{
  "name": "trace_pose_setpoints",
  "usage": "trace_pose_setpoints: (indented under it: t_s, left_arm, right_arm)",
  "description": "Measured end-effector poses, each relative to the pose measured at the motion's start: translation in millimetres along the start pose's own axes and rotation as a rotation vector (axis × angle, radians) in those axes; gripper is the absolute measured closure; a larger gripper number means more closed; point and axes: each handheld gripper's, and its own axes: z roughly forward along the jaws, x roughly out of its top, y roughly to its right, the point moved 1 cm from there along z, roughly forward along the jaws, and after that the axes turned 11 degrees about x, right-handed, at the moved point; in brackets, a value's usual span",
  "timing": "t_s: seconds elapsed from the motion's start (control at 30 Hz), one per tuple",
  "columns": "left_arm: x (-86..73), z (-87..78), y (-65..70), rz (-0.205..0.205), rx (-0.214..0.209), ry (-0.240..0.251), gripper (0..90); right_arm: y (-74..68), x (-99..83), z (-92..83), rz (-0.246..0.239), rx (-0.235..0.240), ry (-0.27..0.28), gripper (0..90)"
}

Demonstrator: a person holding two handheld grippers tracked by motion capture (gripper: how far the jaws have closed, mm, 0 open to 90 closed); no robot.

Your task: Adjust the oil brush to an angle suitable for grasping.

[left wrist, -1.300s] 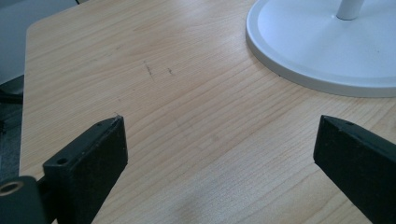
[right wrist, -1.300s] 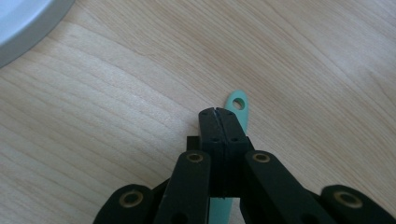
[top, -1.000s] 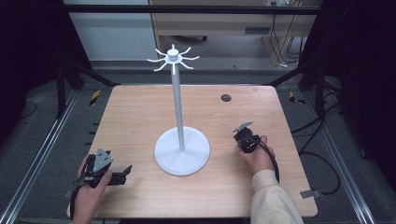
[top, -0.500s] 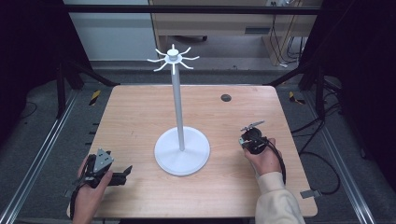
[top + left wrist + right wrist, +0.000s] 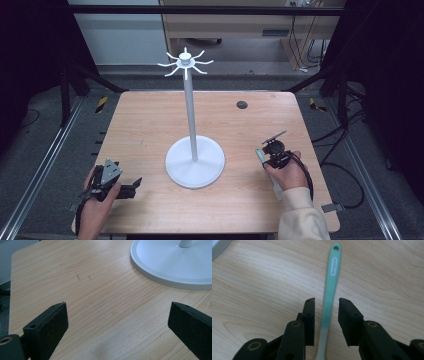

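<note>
The pale wooden surface (image 5: pixel 150 130) carries a white metal hook stand (image 5: pixel 194 160) at its middle, grey floor around. Near right, the right gripper (image 5: pixel 326 312) has just been opening, its jaws astride the untouched mint-green plastic utensil handle (image 5: pixel 331 282) lying flat. Near left, the left gripper (image 5: pixel 117 315) gapes empty.

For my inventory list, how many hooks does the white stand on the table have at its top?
8, as far as the high view shows: the hooks spread in a ring around the cap on top of the white stand, at the table's middle. They are small, so one may be hidden.
</note>
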Motion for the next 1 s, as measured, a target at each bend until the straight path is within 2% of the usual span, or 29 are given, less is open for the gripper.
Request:
trace_pose_setpoints:
  t_s: [0.3,0.53,1.0]
  left_arm:
    - [-0.5,0.3,0.4,0.003,0.001,-0.004,2.5]
    - [-0.1,0.8,1.2,0.008,-0.001,-0.005,2.5]
    - [-0.2,1.2,1.9,0.007,-0.004,-0.006,2.5]
  right_arm:
    - [7.1,-9.6,5.3,0.03,0.017,-0.047,63.2]
    - [8.4,-11.6,12.1,0.029,0.022,-0.08,66.5]
    - [7.9,-12.2,16.2,0.04,0.044,-0.103,71.9]
